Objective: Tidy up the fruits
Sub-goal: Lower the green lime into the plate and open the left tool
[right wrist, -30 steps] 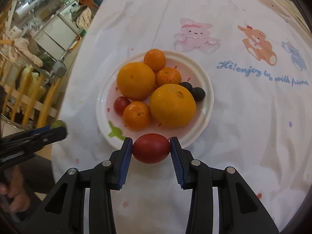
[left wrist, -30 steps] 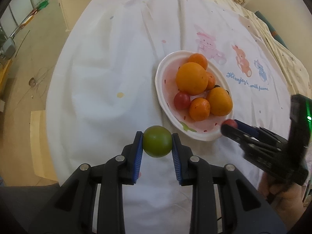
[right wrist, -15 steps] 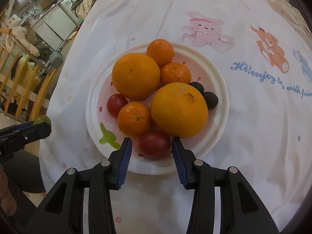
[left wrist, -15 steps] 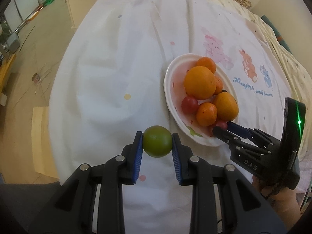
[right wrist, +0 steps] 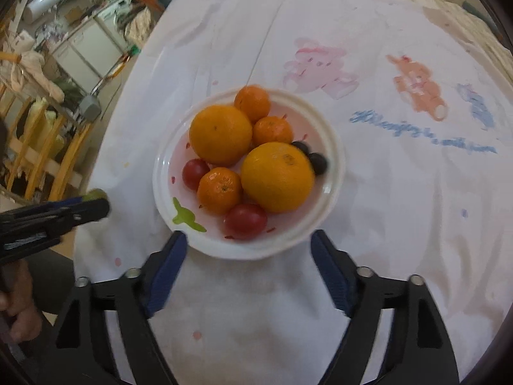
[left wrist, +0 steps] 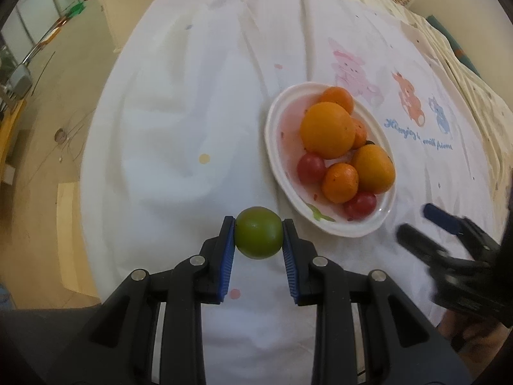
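The left claw (left wrist: 259, 236) grips a green fruit (left wrist: 259, 237) above the white cloth (left wrist: 166, 147), at seven o'clock from the plate (right wrist: 333, 173). The right claw (right wrist: 248, 256) is opening with nothing between its blue pads; a red tomato (right wrist: 245, 220) lies at the plate's six o'clock.

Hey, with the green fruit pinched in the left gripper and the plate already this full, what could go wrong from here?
1. The plate is crowded; the green fruit may land on other fruit and roll off.
2. The red tomato sits near the rim, so a nudge might push it onto the cloth.
3. The right gripper, its jaws opening and empty, hangs by the plate's near edge and might bump the left gripper coming in.
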Tool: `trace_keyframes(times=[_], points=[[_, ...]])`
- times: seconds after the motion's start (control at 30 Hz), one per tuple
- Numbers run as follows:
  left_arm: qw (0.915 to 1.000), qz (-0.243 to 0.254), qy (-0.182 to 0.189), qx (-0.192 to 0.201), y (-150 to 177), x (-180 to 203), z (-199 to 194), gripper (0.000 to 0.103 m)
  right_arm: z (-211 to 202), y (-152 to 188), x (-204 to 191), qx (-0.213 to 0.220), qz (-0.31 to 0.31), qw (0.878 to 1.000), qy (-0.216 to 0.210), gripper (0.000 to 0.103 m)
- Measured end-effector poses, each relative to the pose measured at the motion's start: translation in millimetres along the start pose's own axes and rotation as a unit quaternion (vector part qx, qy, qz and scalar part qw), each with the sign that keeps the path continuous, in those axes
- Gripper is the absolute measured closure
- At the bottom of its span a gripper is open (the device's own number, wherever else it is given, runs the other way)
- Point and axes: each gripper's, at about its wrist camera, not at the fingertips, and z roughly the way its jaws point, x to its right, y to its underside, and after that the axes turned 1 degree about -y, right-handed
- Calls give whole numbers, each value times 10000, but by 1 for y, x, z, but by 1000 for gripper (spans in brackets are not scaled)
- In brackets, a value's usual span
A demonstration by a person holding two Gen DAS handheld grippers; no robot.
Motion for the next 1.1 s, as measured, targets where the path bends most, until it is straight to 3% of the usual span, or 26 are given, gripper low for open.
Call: trace_keyframes(times=[0.2,0.4,0.87,0.97,1.03,1.1], points=[[9994,318,142,-38,-7,25,11,78,-33,9,13,306,385,9987,-99,13],[9982,525,248,-136,-13,43,33,78,-40,14,35,375,959,9944,-218,13],[9980,581,177,-192,-20,52,54,76,-31,10,37,327,893,9953,-152,13],[9970,651,361,-215,-19,55,51,53,-33,9,37,366,887,9953,-102,13],[9971,732,213,-67,-19,60,43,28,-35,9,38,383,921,9950,-113,13],[9963,840,111,134,-18,64,36,21,-38,10,38,428,922,9948,-100,13]])
